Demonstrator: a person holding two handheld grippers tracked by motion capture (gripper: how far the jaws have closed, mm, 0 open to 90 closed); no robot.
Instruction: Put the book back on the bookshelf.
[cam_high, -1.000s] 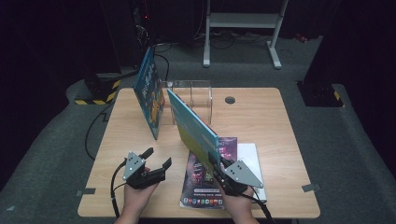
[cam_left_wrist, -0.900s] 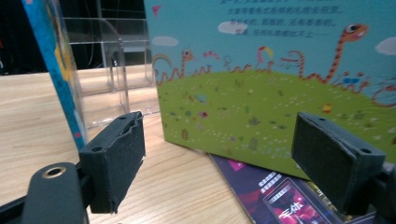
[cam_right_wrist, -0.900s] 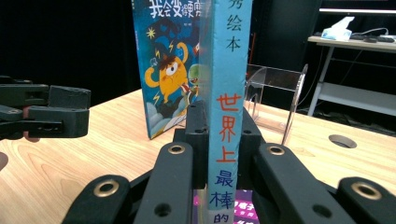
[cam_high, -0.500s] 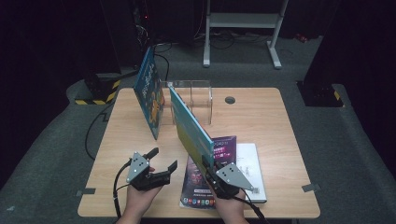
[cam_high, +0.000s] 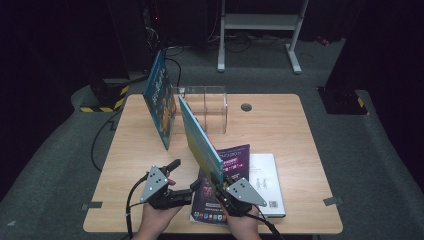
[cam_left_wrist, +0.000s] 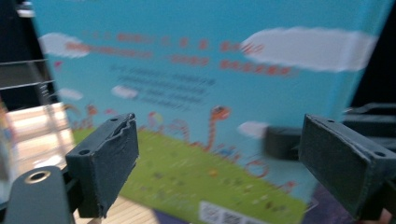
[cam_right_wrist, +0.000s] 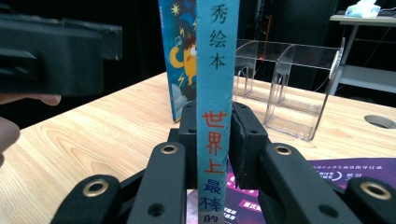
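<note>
The right gripper (cam_right_wrist: 214, 140) clamps the thin turquoise picture book's (cam_high: 200, 140) spine, standing it upright for the clear acrylic rack (cam_high: 202, 107) at twelve o'clock; the left gripper (cam_high: 182, 180), jaws just widening, stands released beside its cover.

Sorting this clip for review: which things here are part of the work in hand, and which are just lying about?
In hand:
- light blue picture book, held upright by its spine in the right gripper
- left gripper, fingers open beside the book
- clear acrylic rack
- dark blue picture book standing at the rack

Lying about:
- purple booklet
- white book
- table
</note>
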